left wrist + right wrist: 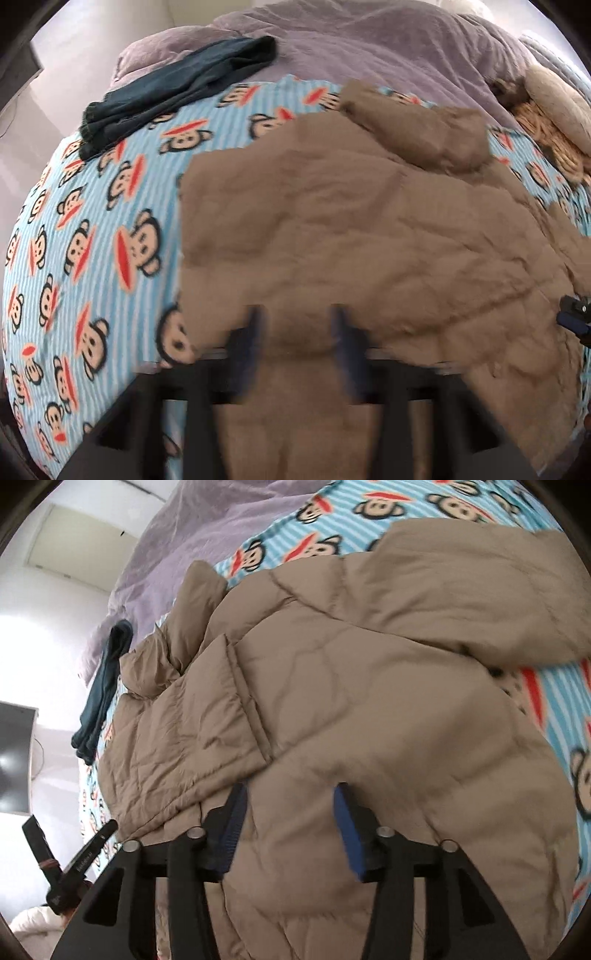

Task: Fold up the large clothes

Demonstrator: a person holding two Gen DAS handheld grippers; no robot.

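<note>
A tan puffer jacket (369, 229) lies spread on the bed; it also shows in the right wrist view (351, 701), with one sleeve (480, 590) stretched to the right. My left gripper (297, 332) has its blue-padded fingers apart, with the jacket's hem bulging between them. My right gripper (291, 812) also has its fingers apart with jacket fabric filling the gap. Whether either gripper pinches the fabric is unclear.
The bed has a blue striped monkey-print sheet (92, 240). A dark teal folded garment (177, 88) lies at the far left. A purple duvet (369, 44) is bunched at the head. Beige plush items (554, 110) sit at the far right. A dark screen (14, 753) hangs on the wall.
</note>
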